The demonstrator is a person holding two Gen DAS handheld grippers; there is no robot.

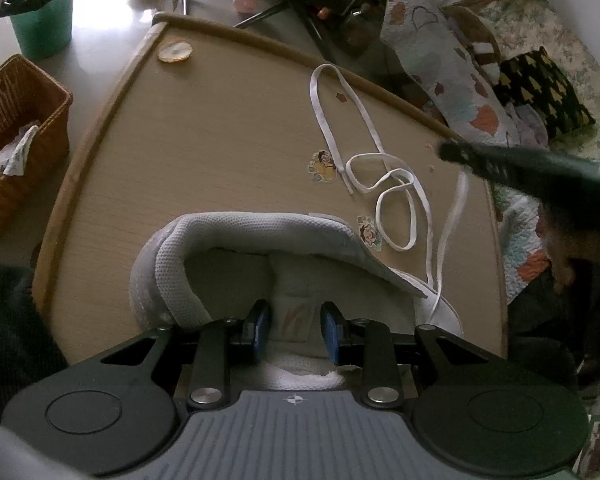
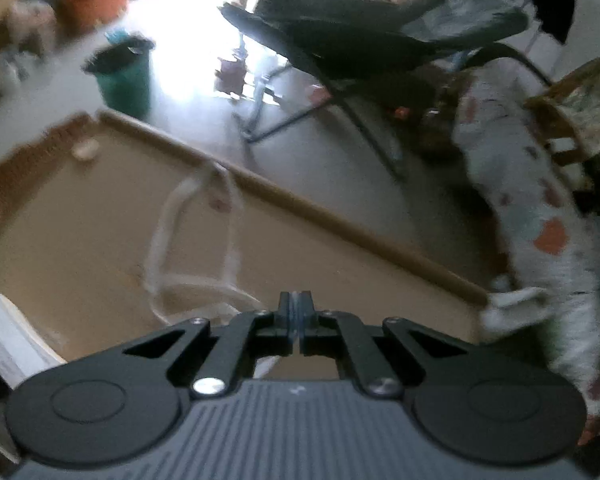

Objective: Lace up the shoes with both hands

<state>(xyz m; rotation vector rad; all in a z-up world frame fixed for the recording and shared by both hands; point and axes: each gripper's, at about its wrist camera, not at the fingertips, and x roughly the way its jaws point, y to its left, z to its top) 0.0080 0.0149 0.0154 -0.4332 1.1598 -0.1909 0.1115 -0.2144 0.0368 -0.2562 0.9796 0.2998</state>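
Left hand-held gripper [image 1: 296, 330] clamps the shoe [image 1: 260, 248] tongue; right hand-held gripper [image 2: 296, 322] closed, pinching the white lace [image 2: 160, 240]

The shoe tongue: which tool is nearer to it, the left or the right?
Left. The left tool is down in the white shoe, its blue pads on either side of the tongue. The right tool, shut, is off to the shoe's right, above the table.

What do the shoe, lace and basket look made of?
Shoe: pale grey knit mesh, matte; dotted weave shows on the collar. Lace: flat white woven tape, probably cotton or polyester. Basket: brown wicker, with visible woven strands.
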